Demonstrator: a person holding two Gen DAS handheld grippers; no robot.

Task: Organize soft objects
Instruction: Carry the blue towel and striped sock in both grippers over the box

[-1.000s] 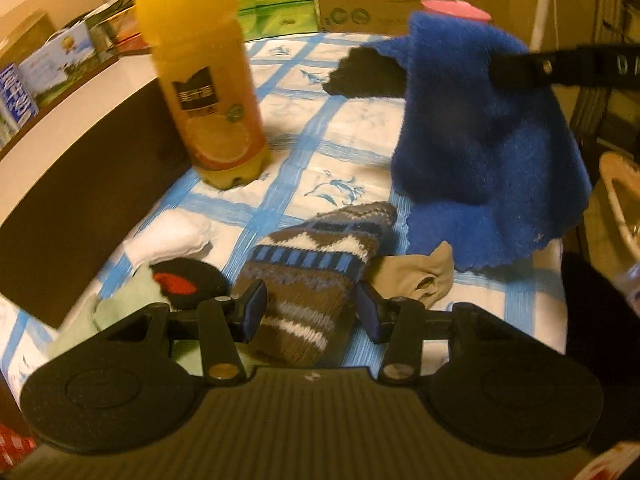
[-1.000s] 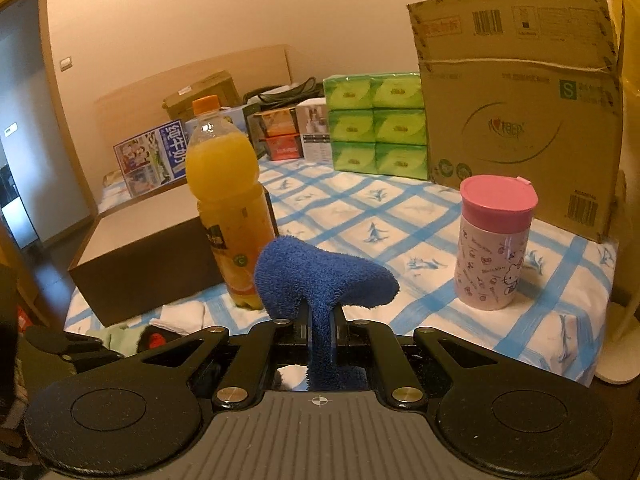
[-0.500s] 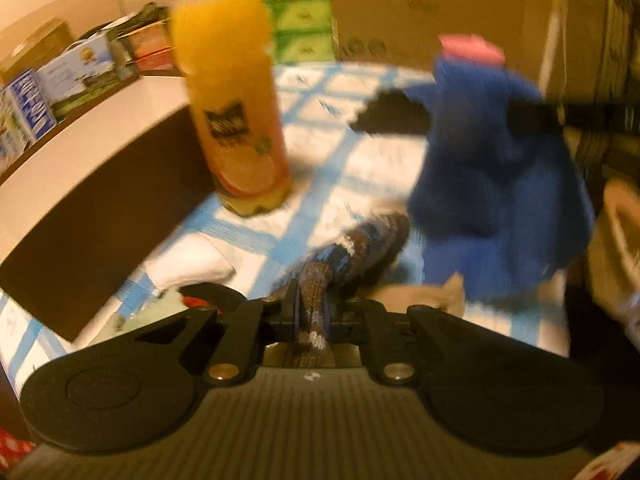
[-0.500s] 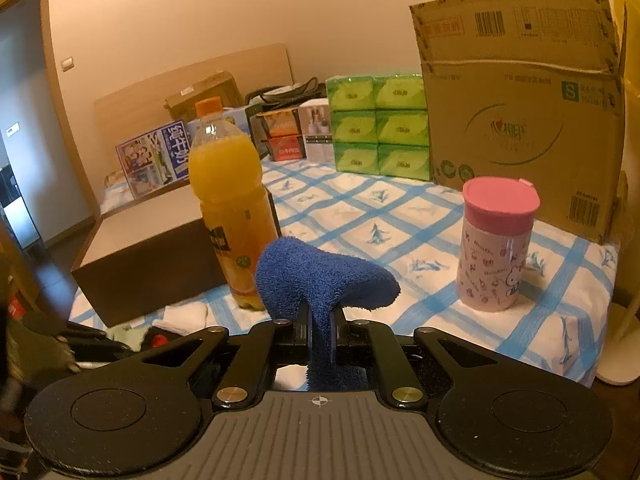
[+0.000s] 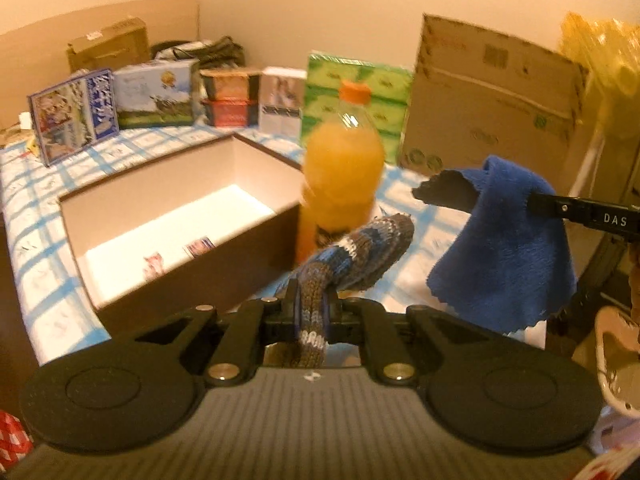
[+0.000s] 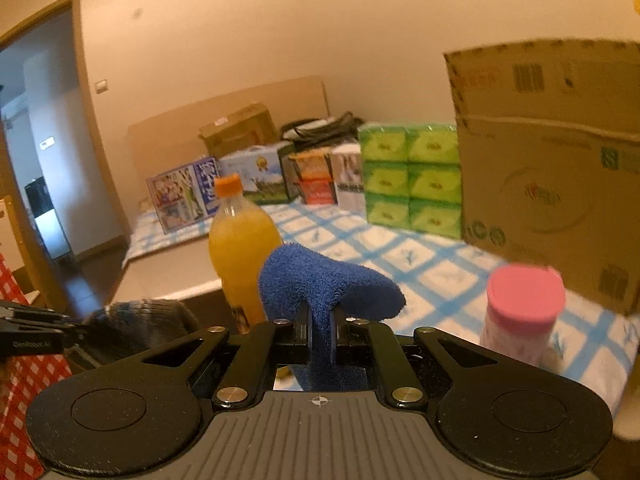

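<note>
My left gripper [image 5: 311,305] is shut on a striped brown, blue and white knitted sock [image 5: 360,254], which hangs in the air above the checked tablecloth. A blue fluffy cloth [image 6: 326,292] is pinched in my right gripper [image 6: 320,326], draped over its closed fingers. In the left wrist view the same blue cloth [image 5: 508,248] dangles at the right from the right gripper's black finger [image 5: 580,216]. An open brown box with a white inside [image 5: 172,216] lies to the left, past the sock. In the right wrist view the sock [image 6: 140,320] shows blurred at the lower left.
An orange juice bottle [image 5: 340,176] stands just right of the box. A pink-lidded cup [image 6: 520,316] stands at the right. Green tissue packs [image 6: 408,180], a big cardboard carton [image 6: 552,184] and several small boxes line the back. A doorway [image 6: 40,152] opens on the left.
The left gripper's jaws closed on the sock and lifted it off the table; the open box has come into its view. The right gripper rose a little with the blue cloth.
</note>
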